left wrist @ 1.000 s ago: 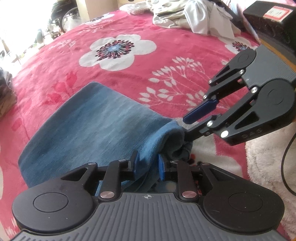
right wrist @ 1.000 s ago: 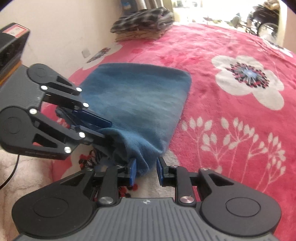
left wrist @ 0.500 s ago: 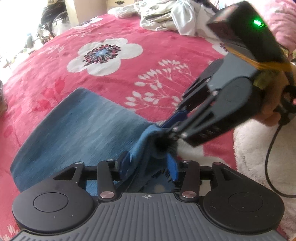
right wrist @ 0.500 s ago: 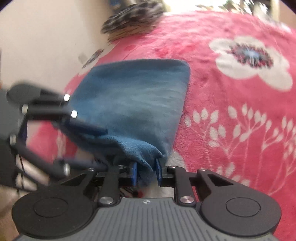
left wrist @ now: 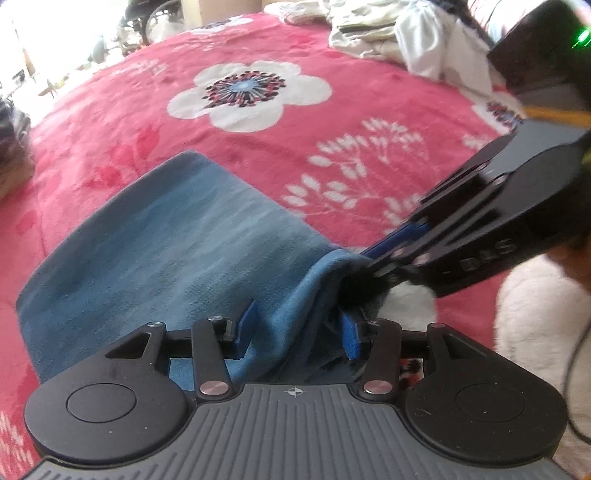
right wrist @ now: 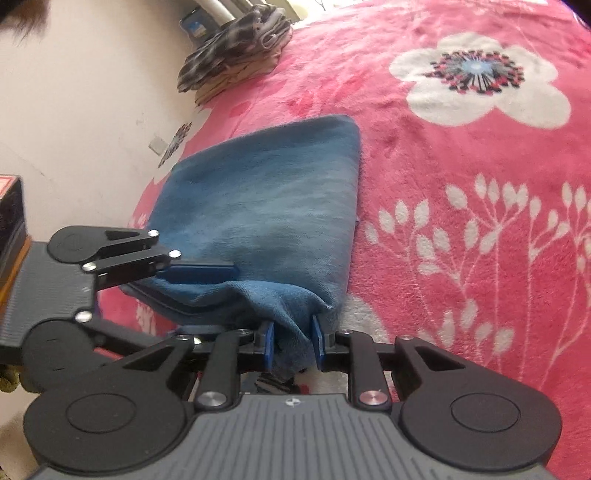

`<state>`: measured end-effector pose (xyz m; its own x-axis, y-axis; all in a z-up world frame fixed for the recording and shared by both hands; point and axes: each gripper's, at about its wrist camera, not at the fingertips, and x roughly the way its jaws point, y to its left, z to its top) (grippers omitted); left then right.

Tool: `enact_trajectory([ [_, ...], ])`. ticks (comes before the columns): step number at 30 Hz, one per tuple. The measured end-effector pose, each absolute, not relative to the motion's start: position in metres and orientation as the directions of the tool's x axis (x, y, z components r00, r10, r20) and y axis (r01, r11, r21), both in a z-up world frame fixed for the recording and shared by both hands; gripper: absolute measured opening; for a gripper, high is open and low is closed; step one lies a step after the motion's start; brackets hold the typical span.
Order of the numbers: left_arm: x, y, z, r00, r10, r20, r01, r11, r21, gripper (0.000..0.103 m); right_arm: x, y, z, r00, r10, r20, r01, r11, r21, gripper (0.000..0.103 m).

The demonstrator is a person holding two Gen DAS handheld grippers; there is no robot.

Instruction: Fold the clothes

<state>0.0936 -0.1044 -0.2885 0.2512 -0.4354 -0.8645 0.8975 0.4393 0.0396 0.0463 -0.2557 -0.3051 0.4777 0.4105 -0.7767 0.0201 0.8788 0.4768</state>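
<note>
A folded blue cloth (left wrist: 177,243) lies on the pink flowered blanket (left wrist: 258,147); it also shows in the right wrist view (right wrist: 266,206). My left gripper (left wrist: 297,330) stands open, its blue pads apart around the cloth's bunched near edge. My right gripper (right wrist: 293,341) is shut on the near right corner of the blue cloth. In the left wrist view the right gripper (left wrist: 373,258) comes in from the right, pinching that corner. In the right wrist view the left gripper (right wrist: 199,288) sits at the left with one finger (right wrist: 199,272) lying on the cloth.
A heap of white and cream clothes (left wrist: 399,33) lies at the far end of the bed. A stack of folded patterned clothes (right wrist: 236,48) sits by the wall (right wrist: 74,92). A white fluffy rug (left wrist: 535,306) lies at the right.
My left gripper has opened and let go of the cloth edge. My right gripper has stayed shut on its corner and drawn it nearer and slightly up.
</note>
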Motion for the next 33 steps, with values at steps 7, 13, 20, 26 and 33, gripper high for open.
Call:
enact_trajectory([
  [7,0.074,-0.11,-0.295,0.37,-0.39,-0.843,0.896,0.389,0.213,0.047,0.033,-0.252,-0.303,0.471,0.344,-0.812,0.016,0.917,0.398,0.024],
  [13,0.072,-0.108,-0.296,0.418,-0.36,-0.834,0.876,0.402,0.265,0.051,0.031,-0.241,-0.293,0.49,0.312,-0.814,-0.003,0.934,0.356,0.002],
  [20,0.071,-0.109,-0.301,0.448,-0.343,-0.825,0.859,0.419,0.292,0.054,0.023,-0.235,-0.291,0.488,0.316,-0.814,-0.014,0.935,0.354,0.002],
  [26,0.076,-0.102,-0.3,0.443,-0.35,-0.825,0.857,0.435,0.275,0.054,0.015,-0.255,-0.294,0.483,0.358,-0.799,0.056,0.898,0.437,0.005],
  [33,0.081,-0.099,-0.299,0.42,-0.367,-0.83,0.866,0.436,0.245,0.054,0.032,-0.234,-0.314,0.445,0.321,-0.836,-0.019,0.937,0.349,0.036],
])
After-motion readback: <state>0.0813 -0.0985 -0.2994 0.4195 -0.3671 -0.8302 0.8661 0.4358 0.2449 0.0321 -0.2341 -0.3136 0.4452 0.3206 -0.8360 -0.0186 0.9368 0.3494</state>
